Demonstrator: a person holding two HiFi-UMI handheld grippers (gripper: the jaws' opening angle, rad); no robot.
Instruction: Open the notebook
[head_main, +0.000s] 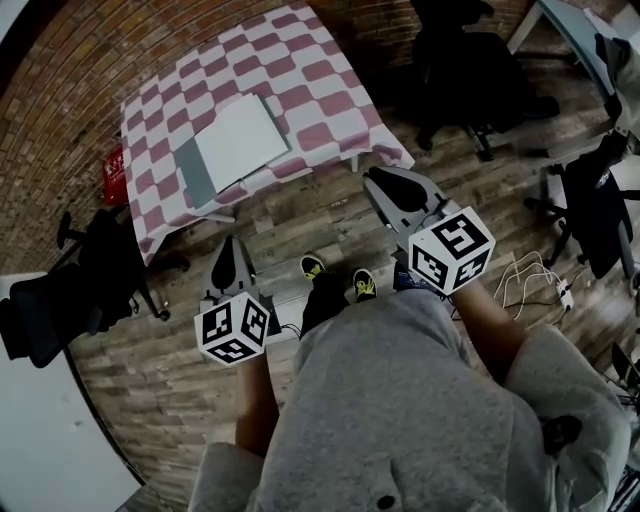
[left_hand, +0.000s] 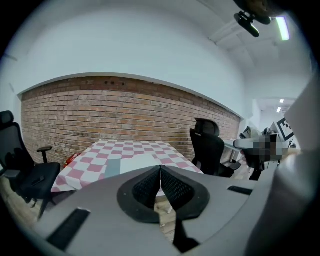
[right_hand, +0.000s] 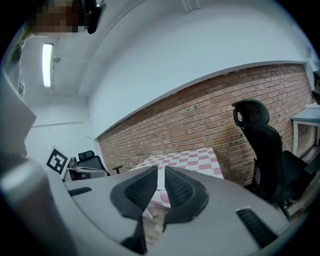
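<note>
Brick wall (head_main: 70, 80), plank floor (head_main: 300, 215), checkered table (head_main: 320, 100), black office chairs (head_main: 470, 65), ceiling strip light (right_hand: 47, 65)

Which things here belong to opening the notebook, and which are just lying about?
For the job: closed notebook on the checked table; left gripper; right gripper, both empty.
Lying about: office chairs; red thing beside the table; loose cables.

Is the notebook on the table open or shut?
Shut. The notebook lies flat on the checked tablecloth, its white cover on top, no pages spread.
</note>
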